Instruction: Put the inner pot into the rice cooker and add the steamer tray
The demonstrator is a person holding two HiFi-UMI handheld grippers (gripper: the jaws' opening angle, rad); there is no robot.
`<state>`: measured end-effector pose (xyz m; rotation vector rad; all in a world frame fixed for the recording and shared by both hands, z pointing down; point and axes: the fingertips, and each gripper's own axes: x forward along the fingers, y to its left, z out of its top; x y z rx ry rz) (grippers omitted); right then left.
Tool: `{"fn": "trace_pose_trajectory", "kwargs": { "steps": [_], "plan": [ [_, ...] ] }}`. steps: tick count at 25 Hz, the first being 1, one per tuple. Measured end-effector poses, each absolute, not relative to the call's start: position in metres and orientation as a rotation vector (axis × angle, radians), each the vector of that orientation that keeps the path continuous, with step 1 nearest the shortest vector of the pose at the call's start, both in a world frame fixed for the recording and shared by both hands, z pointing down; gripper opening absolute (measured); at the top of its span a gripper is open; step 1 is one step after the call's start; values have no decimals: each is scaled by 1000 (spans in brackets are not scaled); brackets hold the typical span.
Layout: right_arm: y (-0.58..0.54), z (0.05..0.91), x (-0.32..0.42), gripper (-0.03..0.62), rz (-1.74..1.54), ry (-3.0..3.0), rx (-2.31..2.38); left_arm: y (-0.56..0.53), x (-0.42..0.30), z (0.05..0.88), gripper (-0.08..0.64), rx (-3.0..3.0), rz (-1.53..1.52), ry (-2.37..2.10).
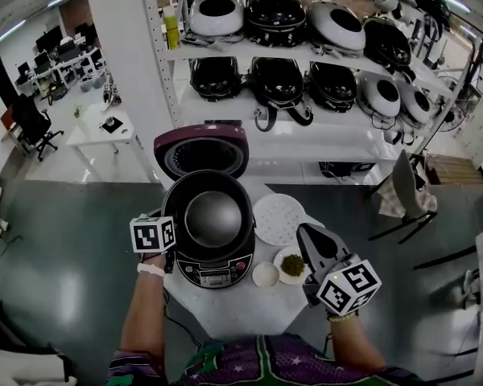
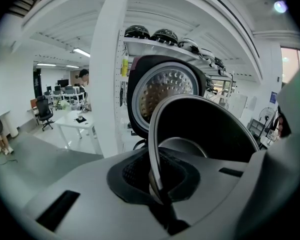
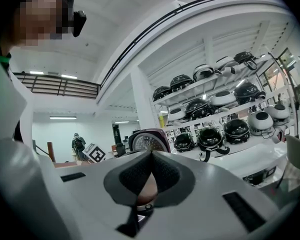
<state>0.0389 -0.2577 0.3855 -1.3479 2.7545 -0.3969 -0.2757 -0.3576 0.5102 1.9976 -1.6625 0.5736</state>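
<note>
Both closed: left gripper nips the inner pot rim; right gripper empty, rice cooker mostly hidden.

Grey left gripper, right gripper, marker cubes; white wristband; shirt seemingly green-purple.

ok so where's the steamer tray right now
In the head view the steamer tray lies flat on the table, just right of the rice cooker and beyond the bowl of green bits.

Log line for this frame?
left gripper shut on pot rim | pot at cooker | right gripper shut, empty | tray on table
</note>
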Motion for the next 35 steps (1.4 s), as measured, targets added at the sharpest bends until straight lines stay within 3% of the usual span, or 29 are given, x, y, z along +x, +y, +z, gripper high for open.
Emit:
{"fn": "trace_pose_trajectory", "kwargs": {
  "steps": [35],
  "plan": [
    [-285, 429, 37, 8, -513, 2787, -1399, -390, -280, 626, 37, 1821, 783, -1561]
  ]
}}
